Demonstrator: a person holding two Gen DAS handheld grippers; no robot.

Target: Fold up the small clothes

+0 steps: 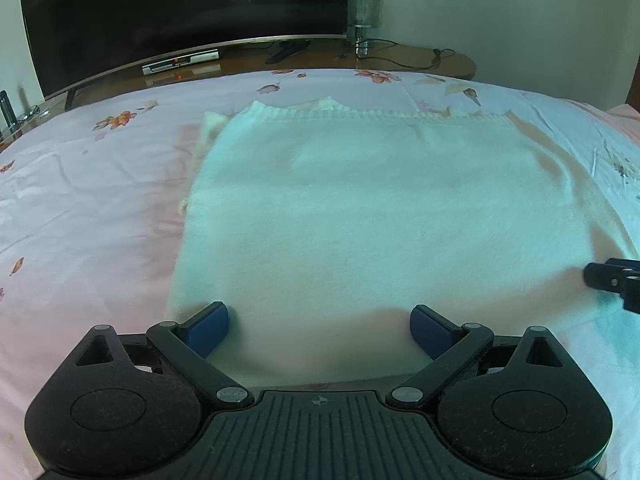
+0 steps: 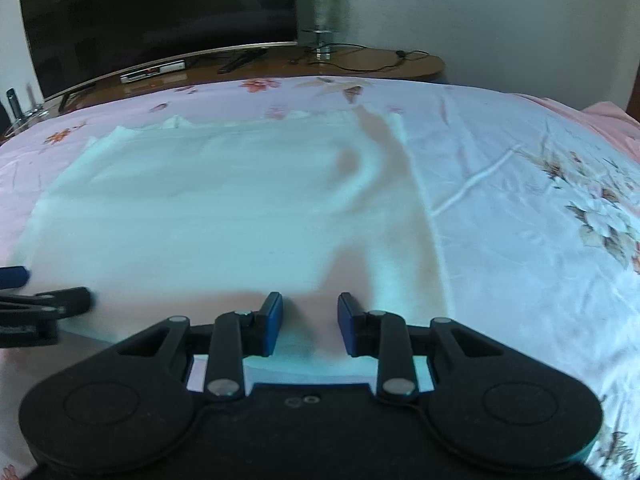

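A white knitted garment (image 1: pixel 384 216) lies spread flat on the floral bedsheet (image 1: pixel 88 184), its ribbed hem at the far side. My left gripper (image 1: pixel 319 322) is open wide at the garment's near left edge, with cloth lying between the blue pads (image 1: pixel 208 326) and not pinched. In the right wrist view the same garment (image 2: pixel 208 208) fills the left half, with a long crease near its right edge. My right gripper (image 2: pixel 310 314) hovers over the near right edge, its jaws a small way apart with flat cloth showing in the gap. Each gripper shows at the edge of the other's view.
Beyond the bed stands a wooden stand (image 1: pixel 452 64) with a large dark television (image 1: pixel 180 8), a set-top box (image 1: pixel 180 60), a glass lamp (image 1: pixel 363 12) and cables. A pink cover (image 2: pixel 592 120) lies at the far right. Bare sheet (image 2: pixel 520 208) flanks the garment.
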